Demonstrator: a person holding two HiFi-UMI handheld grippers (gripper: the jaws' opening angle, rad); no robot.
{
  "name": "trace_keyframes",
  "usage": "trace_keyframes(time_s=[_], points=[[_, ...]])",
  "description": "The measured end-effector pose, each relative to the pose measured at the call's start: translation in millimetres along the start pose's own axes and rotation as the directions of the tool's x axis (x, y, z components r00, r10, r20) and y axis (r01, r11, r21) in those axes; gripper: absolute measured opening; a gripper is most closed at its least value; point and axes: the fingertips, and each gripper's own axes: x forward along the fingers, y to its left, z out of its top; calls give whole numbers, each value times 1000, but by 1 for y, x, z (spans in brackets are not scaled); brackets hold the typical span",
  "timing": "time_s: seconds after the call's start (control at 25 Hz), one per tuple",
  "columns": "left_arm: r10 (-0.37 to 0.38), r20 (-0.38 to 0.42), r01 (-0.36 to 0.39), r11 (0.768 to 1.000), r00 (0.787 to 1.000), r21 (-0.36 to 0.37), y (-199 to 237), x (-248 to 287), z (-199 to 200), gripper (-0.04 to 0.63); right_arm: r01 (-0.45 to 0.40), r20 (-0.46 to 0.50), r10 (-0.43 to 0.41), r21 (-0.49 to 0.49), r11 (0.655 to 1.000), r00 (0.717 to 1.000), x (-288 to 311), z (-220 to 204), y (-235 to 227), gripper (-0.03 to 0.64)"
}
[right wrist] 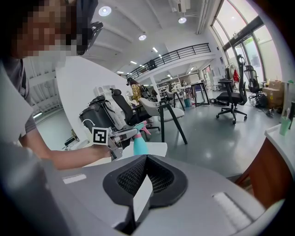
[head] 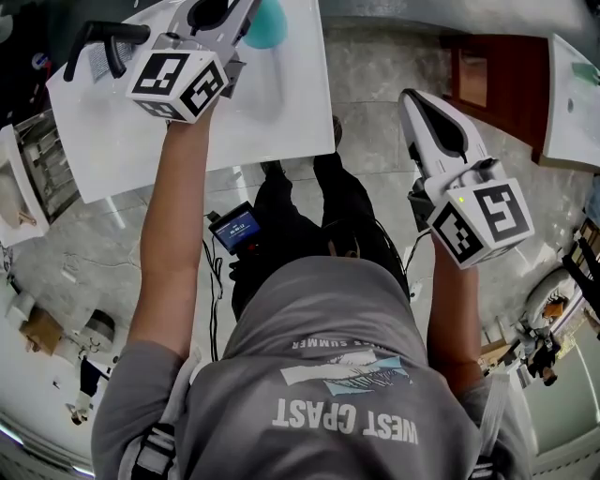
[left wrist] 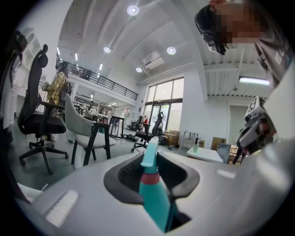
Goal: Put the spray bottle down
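My left gripper has the spray bottle between its jaws, above the table ahead on my left. My right gripper hangs right of the table, over the floor.

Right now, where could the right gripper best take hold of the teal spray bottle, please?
The spray bottle's lower body, below where the left gripper clamps its upper part. It hangs roughly upright over the white table, its lower body free, so the right gripper should probably come in level from the side facing away from the left gripper.
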Motion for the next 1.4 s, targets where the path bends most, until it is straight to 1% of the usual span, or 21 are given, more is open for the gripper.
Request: trace_keyframes(time_s=[0.16, 0.48, 0.76, 0.92, 1.04, 1.2, 1.4], points=[[3, 26, -2, 1000, 1000, -27, 1, 3, 1, 89, -1, -4, 1, 2, 1000, 1000, 2, -2, 0, 2], [6, 100, -3, 1000, 995, -23, -4, 14, 4, 89, -1, -15, 1, 7, 1000, 1000, 2, -7, -3, 2], [57, 153, -59, 998, 987, 9, -1, 19, 4, 89, 0, -24, 0, 9, 1000, 1000, 6, -12, -5, 2], [57, 187, -65, 997, 981, 37, -8, 18, 0, 92, -1, -26, 1, 8, 1000, 1000, 5, -14, -3, 2], [44, 189, -56, 997, 981, 55, -17, 17, -1, 94, 0, -24, 0, 7, 1000, 1000, 3, -12, -5, 2], [24, 172, -36, 997, 985, 69, -25, 14, -6, 107, 1, -22, -1, 4, 1000, 1000, 1, -11, -3, 2], [-10, 156, -2, 997, 988, 73, -30, 13, -8, 145, -2, -20, 2, 0, 1000, 1000, 1, -11, 1, 2]])
